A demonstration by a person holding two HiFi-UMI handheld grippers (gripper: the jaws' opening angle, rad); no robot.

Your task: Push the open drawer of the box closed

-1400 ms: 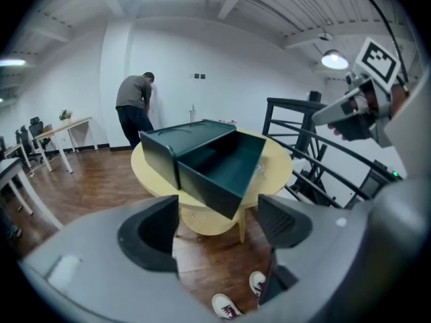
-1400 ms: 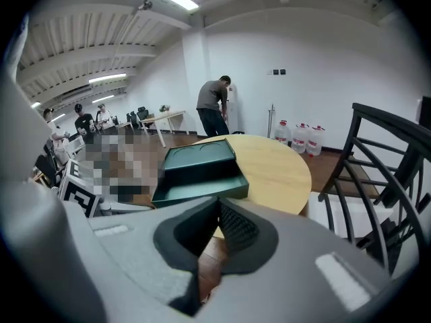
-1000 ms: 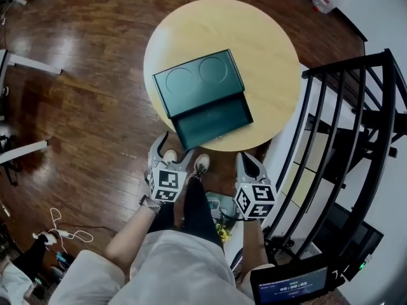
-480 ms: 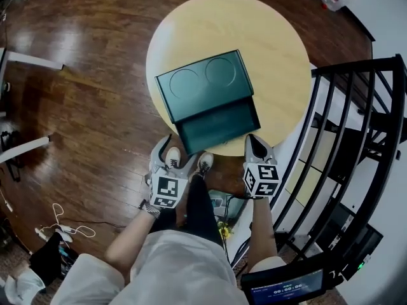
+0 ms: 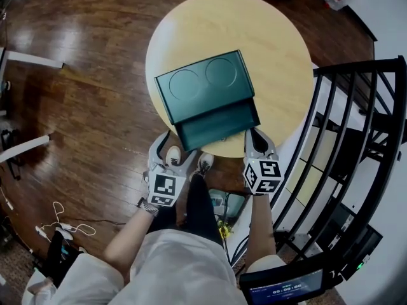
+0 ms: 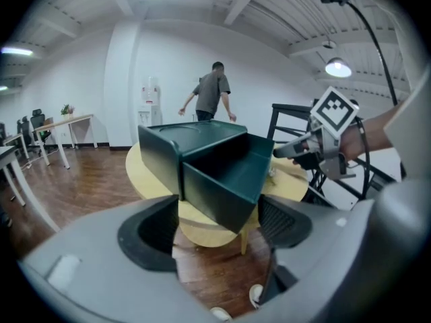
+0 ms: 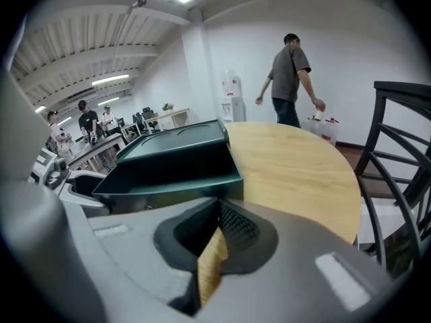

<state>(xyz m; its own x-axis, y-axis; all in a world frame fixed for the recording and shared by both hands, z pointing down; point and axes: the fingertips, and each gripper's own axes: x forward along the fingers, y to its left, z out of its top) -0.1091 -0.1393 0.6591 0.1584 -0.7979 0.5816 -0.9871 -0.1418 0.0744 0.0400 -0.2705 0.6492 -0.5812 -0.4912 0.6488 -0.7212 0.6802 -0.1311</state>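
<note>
A dark green box lies on the round wooden table, its drawer pulled out toward me. My left gripper hangs open just off the table's near edge, below the drawer's front left corner. Through its jaws the left gripper view shows the drawer a short way ahead of the left gripper. My right gripper is shut and empty, its tips over the table edge beside the drawer's front right corner. In the right gripper view the drawer sits just left of the right gripper.
A black metal railing stands close on the right. My shoes are under the table's near edge. Cables lie on the wooden floor at the left. A person walks far behind the table.
My right gripper has moved forward from below the table to the table edge at the drawer's front right corner. The left gripper has barely shifted.
</note>
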